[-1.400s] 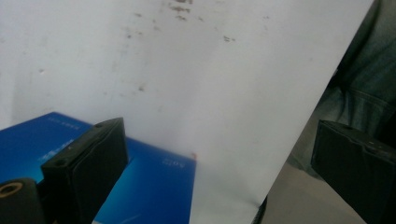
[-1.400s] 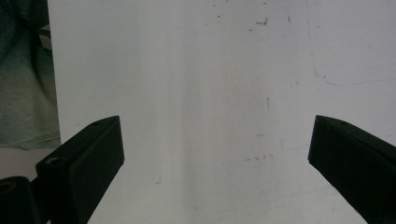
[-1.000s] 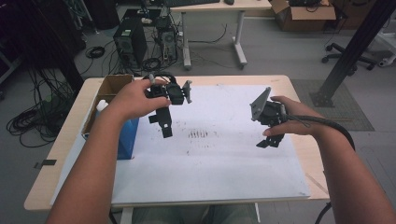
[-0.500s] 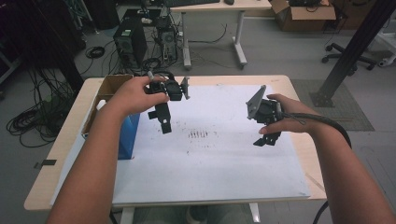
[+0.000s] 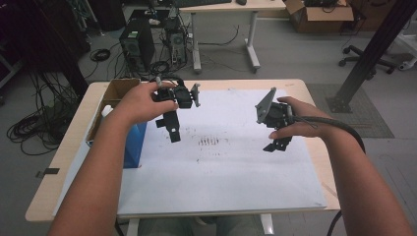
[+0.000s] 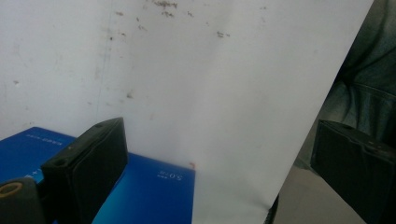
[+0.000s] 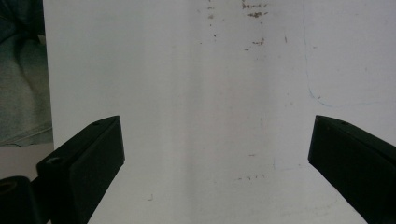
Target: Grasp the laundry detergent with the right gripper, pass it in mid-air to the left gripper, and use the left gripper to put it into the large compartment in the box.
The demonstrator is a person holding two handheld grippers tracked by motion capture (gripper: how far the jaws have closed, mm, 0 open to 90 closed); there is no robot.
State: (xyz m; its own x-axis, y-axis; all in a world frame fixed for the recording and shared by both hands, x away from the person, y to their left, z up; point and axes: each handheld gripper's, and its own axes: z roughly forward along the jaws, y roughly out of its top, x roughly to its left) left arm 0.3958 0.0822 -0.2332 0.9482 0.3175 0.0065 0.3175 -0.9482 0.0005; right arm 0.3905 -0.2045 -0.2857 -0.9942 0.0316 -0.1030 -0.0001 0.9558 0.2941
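My left gripper (image 5: 168,129) hangs over the left part of a white sheet (image 5: 221,167) that covers the table, jaws pointing down. In the left gripper view the left gripper (image 6: 217,135) is open, with nothing between its jaws; under it lie the sheet (image 6: 210,84) and a blue box (image 6: 154,191). My right gripper (image 5: 277,145) hovers over the right part of the sheet. In the right gripper view the right gripper (image 7: 215,126) is open too, above the bare, smudged sheet (image 7: 196,70).
A blue box (image 5: 135,145) lies at the sheet's left edge, with a cardboard box (image 5: 115,91) and a white bottle (image 5: 105,110) behind it. Dark smudges (image 5: 209,141) mark the sheet's middle. The wooden table (image 5: 314,98) ends right of my right hand. Computers and cables stand beyond.
Both grippers hover almost in place. My left hand has drifted slightly to the left; the right gripper has barely shifted.
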